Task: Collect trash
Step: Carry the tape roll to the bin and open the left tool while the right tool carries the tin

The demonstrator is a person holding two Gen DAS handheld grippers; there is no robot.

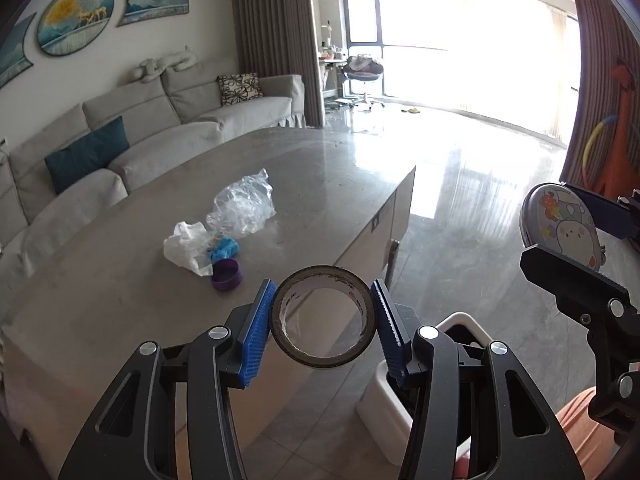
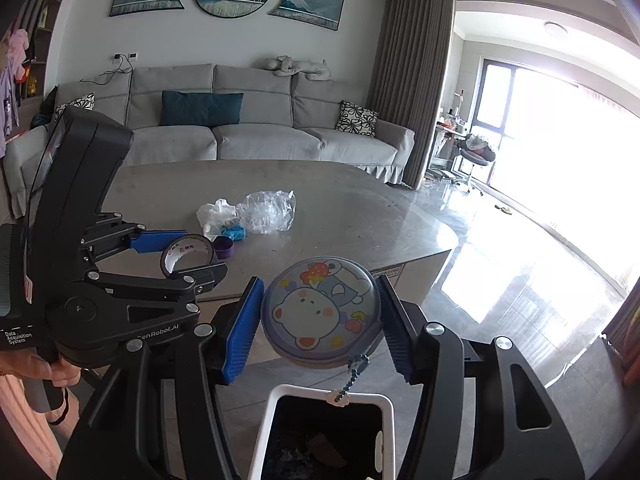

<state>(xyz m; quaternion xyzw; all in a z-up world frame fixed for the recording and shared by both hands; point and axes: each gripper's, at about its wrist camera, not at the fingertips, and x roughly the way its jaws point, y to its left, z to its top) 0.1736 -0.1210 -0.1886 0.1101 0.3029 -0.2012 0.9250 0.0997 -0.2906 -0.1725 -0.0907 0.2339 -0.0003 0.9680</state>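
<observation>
Left gripper clamped on a roll of tape, blue pads squeezing the outer rim from both sides so the ring faces the camera, hole open. Makes sense as a grip: pinching across the width keeps a hollow ring from rolling out.

Right gripper clamped on a round cartoon pouch, pinched edge to edge across its widest part, printed face up. Bead chain with a little charm dangling off the bottom edge, hanging right above the white trash bin. Bin sits on the floor just beside the counter, open top, dark liner, some scraps already inside. Held over the opening, probably for a straight drop with no aiming needed. Left one looks off to the side of the bin, near the counter edge, so likely second in line.

Still out on the counter: crumpled clear plastic bag, white plastic bag touching it, a blue crumpled bit and a small purple cup just beside those. All bunched together, well apart from both grippers. Looks like roughly halfway through, with another trip needed for that pile.
</observation>
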